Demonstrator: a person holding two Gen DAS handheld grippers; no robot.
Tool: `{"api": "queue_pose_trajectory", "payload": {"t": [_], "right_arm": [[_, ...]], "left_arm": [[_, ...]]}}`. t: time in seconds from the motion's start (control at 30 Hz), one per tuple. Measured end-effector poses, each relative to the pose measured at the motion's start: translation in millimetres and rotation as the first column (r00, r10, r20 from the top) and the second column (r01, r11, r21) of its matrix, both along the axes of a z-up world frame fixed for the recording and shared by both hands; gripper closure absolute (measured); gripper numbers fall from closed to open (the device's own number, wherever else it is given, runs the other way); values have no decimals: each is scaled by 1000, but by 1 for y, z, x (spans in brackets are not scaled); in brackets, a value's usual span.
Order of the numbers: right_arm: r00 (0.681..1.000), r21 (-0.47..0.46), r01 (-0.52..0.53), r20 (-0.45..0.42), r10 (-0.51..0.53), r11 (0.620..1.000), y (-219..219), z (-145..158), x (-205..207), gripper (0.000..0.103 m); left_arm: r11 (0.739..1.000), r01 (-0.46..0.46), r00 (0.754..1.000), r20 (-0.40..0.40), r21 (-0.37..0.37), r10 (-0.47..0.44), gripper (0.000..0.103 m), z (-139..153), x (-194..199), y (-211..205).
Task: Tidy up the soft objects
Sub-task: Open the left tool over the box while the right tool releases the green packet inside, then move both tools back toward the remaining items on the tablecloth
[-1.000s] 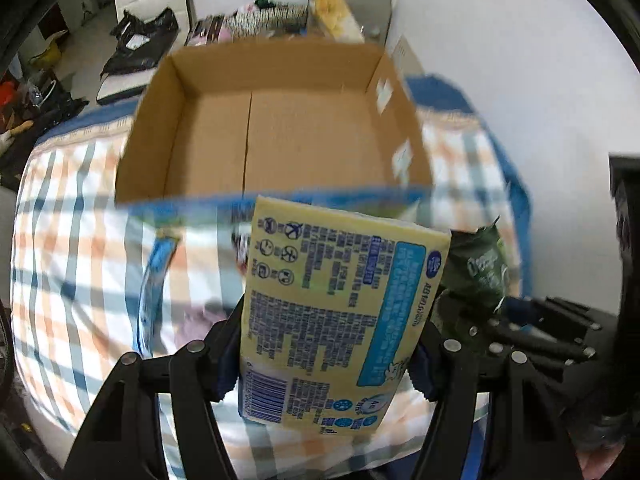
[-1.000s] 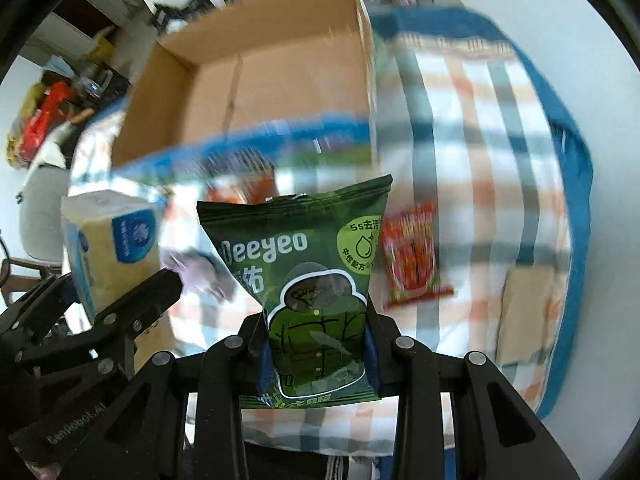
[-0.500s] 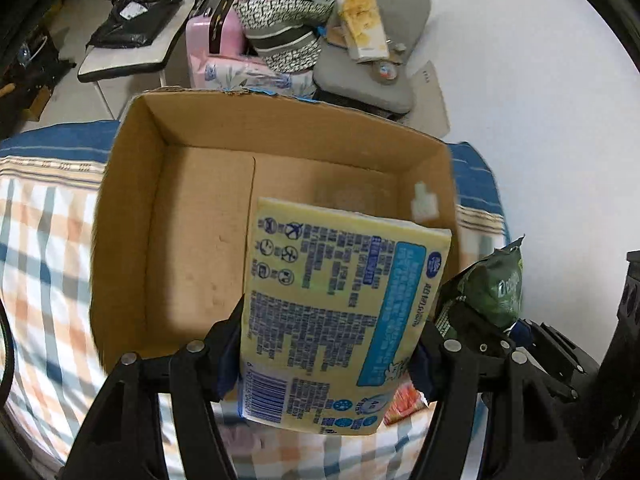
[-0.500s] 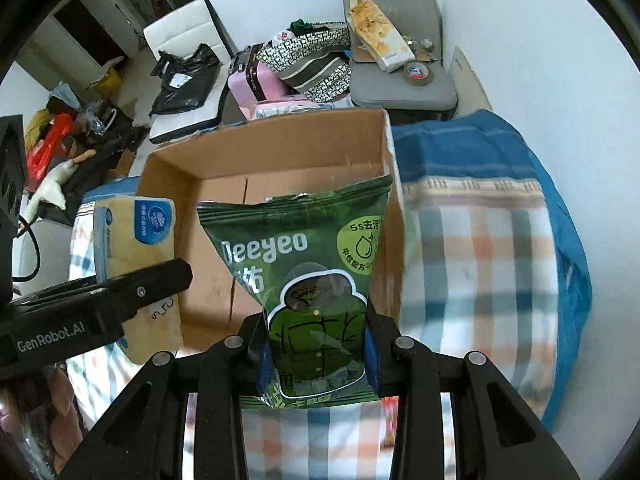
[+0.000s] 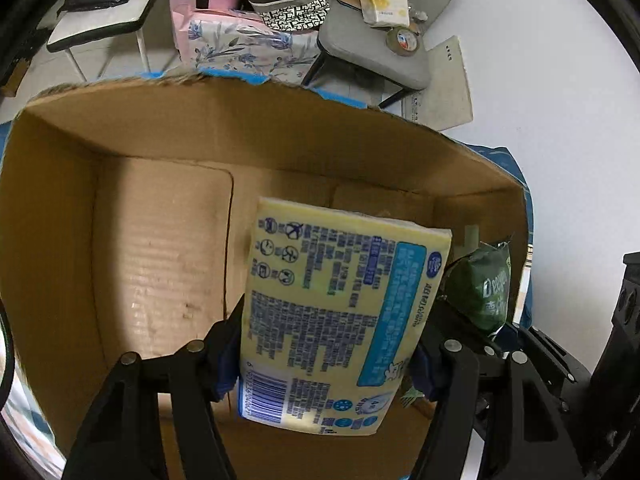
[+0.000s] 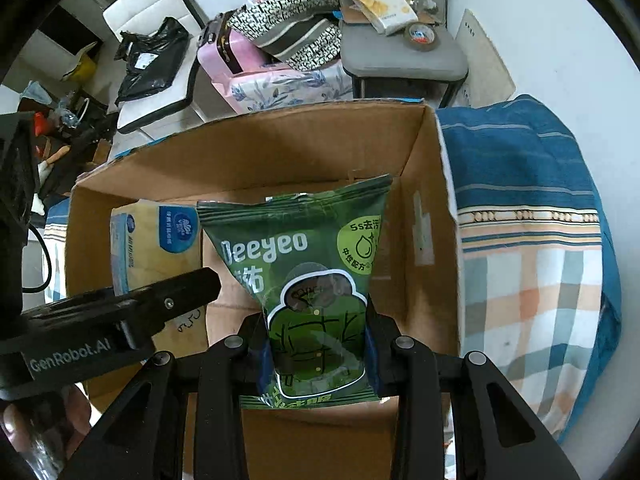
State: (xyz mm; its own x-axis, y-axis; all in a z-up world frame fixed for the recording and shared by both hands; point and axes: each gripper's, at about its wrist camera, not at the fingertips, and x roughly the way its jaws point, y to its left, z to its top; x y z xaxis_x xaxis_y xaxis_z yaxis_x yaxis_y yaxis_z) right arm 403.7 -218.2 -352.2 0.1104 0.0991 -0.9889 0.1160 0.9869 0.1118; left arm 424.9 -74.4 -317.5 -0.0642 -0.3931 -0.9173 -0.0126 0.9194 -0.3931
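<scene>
Bed (image 6: 540, 280): soft cover, plaid in orange/grey/white w/ blue striped border; carries the box.
Box (image 5: 160, 240): open corrugated cardboard, brown, plain flaps on the floor inside, pale tape strips on right inner wall, blue tape bits along far rim. Both packs hang over its inside.
Chair (image 6: 400, 56): grey padded seat behind the box; flat snack box w/ crisp photo + a tape roll lie on it.
Suitcase (image 6: 228, 56): pink hard shell, beside chair; patterned black/white bag on top.
Tissue pack (image 5: 336, 320): yellow soft plastic brick, blue panel + barcode + small blue print & icons on back, too small to read. In right view (image 6: 156, 252) its top face shows a blue label w/ white logo. Sits left of the wipes pack, over the box middle.
Wipes pack (image 6: 316, 288): dark green glossy pouch, crimped top, "Deeyeo" in white, green circle w/ "5s" + Chinese chars, jacket drawing. Over the right part of box.
Left gripper (image 5: 328, 356): black, blue pads, closed partway, clamping the tissue pack by its sides. Body reads "GenRobot.AI" in right view.
Right gripper (image 6: 318, 344): black, blue pads, narrow gap, pinching the wipes pack at lower half.
</scene>
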Motion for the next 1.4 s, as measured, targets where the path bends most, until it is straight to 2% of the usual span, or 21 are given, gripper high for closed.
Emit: {"api": "queue_pose_trajectory", "payload": {"t": [0.3, 0.37, 0.43, 0.57, 0.63, 0.67, 0.73, 0.77, 1.03, 1.4], "right_arm": [[999, -34, -30, -41, 29, 999, 13, -12, 22, 61], [998, -42, -39, -51, 37, 998, 16, -14, 25, 44], [998, -48, -42, -47, 39, 998, 17, -13, 25, 43], [998, -53, -42, -48, 40, 998, 17, -10, 21, 35], [998, -49, -37, -43, 35, 998, 18, -8, 17, 28], [999, -52, -35, -41, 33, 998, 17, -6, 12, 25], [999, -51, -36, -29, 34, 998, 18, -3, 3, 8], [999, -55, -36, -22, 35, 998, 19, -2, -3, 3], [999, -69, -49, 6, 50, 996, 23, 14, -45, 2], [986, -83, -44, 157, 57, 996, 26, 89, -112, 2]], "left_arm": [[998, 22, 1000, -4, 63, -22, 38, 0, 7, -11], [997, 19, 1000, -4, 77, -19, 38, 2, 6, -10], [997, 23, 1000, -2, 74, -23, 37, 4, 4, -10], [992, 26, 999, 28, 126, -30, 19, 14, -6, -5], [989, 20, 999, 48, 145, -27, 17, 19, -11, -1], [987, 22, 998, 57, 161, -31, 13, 22, -14, 1], [981, 23, 995, 88, 195, -41, 10, 29, -22, 4], [977, 22, 993, 105, 212, -45, 10, 33, -26, 4], [956, -6, 970, 235, 293, -66, 10, 68, -63, 14], [952, -80, 928, 370, 296, -37, 10, 132, -125, 24]]}}
